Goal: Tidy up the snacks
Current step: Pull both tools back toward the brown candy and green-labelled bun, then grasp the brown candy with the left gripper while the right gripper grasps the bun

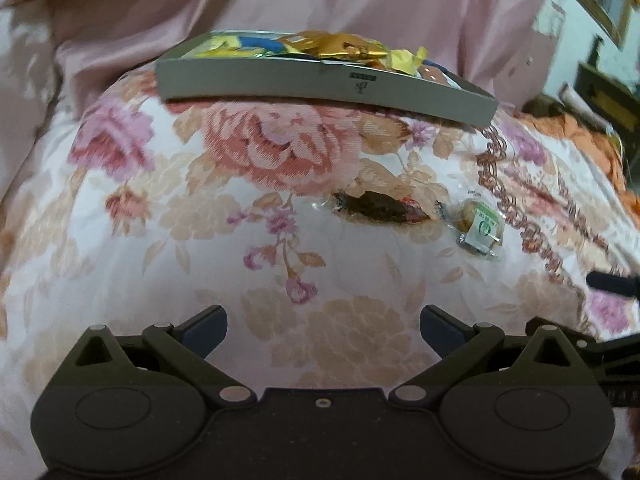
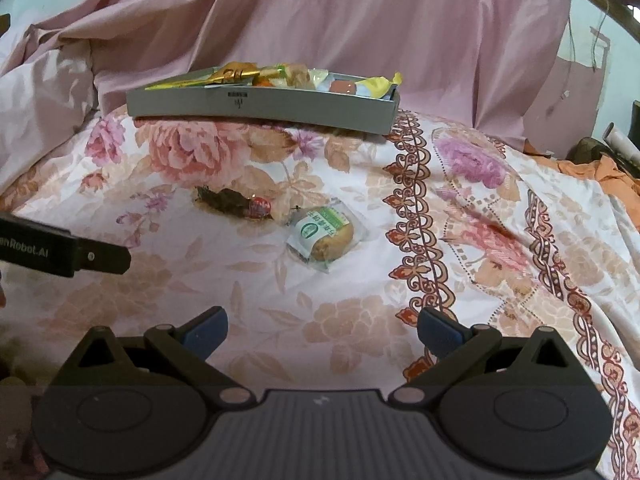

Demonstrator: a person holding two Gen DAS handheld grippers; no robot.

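A shallow grey box (image 1: 320, 84) holding several wrapped snacks sits at the far side of the floral bedspread; it also shows in the right wrist view (image 2: 260, 106). Two loose snacks lie on the bedspread in front of it: a dark snack in a clear wrapper with a red end (image 1: 380, 208) (image 2: 236, 202) and a round cake in a clear wrapper with a green-white label (image 1: 480, 228) (image 2: 328, 234). My left gripper (image 1: 323, 330) is open and empty, short of the dark snack. My right gripper (image 2: 322, 330) is open and empty, short of the cake.
A pink sheet (image 2: 320, 20) is draped behind the box. Orange cloth (image 2: 616, 180) lies at the bed's right edge, with dark furniture (image 1: 608, 92) beyond. The left gripper's body (image 2: 64, 254) reaches in from the left of the right wrist view.
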